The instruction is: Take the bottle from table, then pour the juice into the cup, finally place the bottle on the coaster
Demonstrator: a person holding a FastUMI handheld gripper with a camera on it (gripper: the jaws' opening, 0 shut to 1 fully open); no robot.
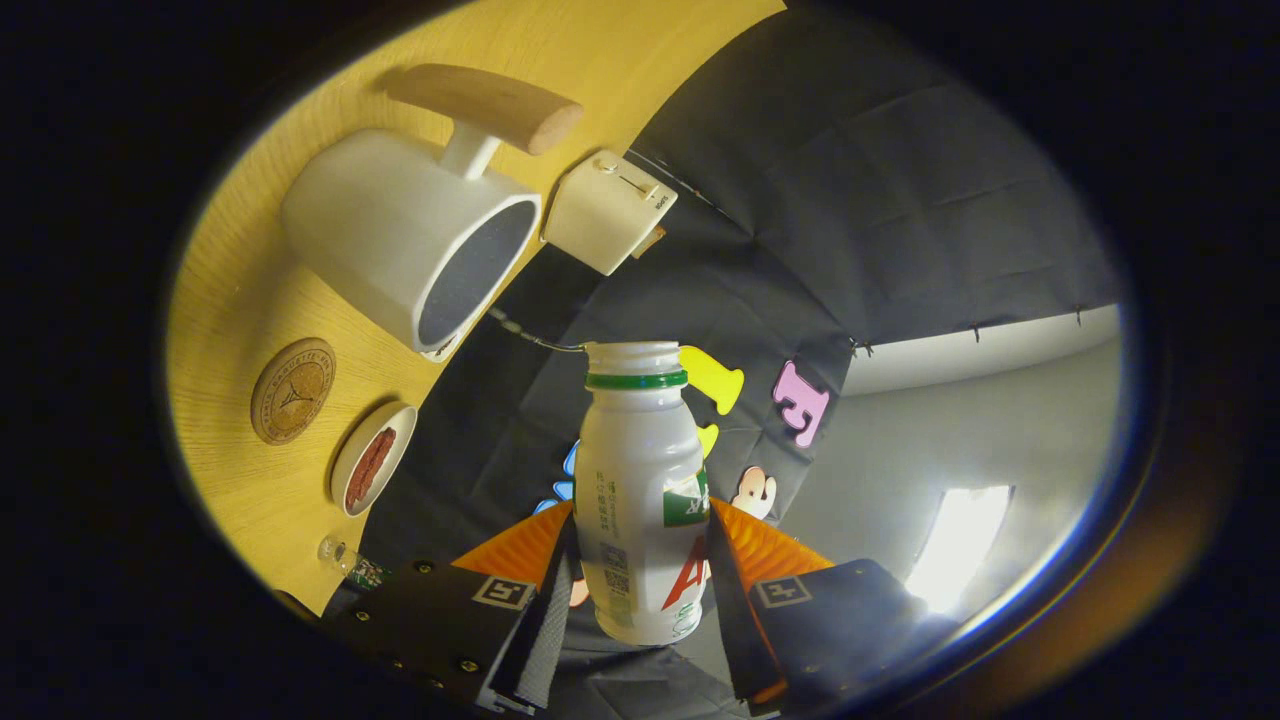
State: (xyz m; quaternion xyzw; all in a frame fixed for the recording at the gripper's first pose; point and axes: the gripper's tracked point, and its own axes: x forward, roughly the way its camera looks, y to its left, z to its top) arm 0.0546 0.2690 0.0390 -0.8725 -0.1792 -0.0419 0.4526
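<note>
A: Gripper view first: where is the bottle (640, 490)?

B: Between the two fingers of the hand-held gripper (640, 570), which are closed onto its sides near the label. Its cap is off. It is lifted clear of the counter (230, 300) and tipped, its open mouth aimed toward the cup (410, 235).

A: Why tipped?

B: Probably for pouring. The mouth sits near the cup's rim but apart from it, and I see no juice running.

A: What surrounds the cup?

B: A white box (608, 210) touches or nearly touches its rim; a wooden handle (487, 105) juts out beside it. Nearer the fingers lie the round cork coaster (292, 390), a small dish (372, 458) just beside it, and a tiny glass vial (345, 560) at the counter's edge.

A: Room to move?

B: The coaster's top is bare, though the dish crowds one side, so setting down there may need care.
</note>
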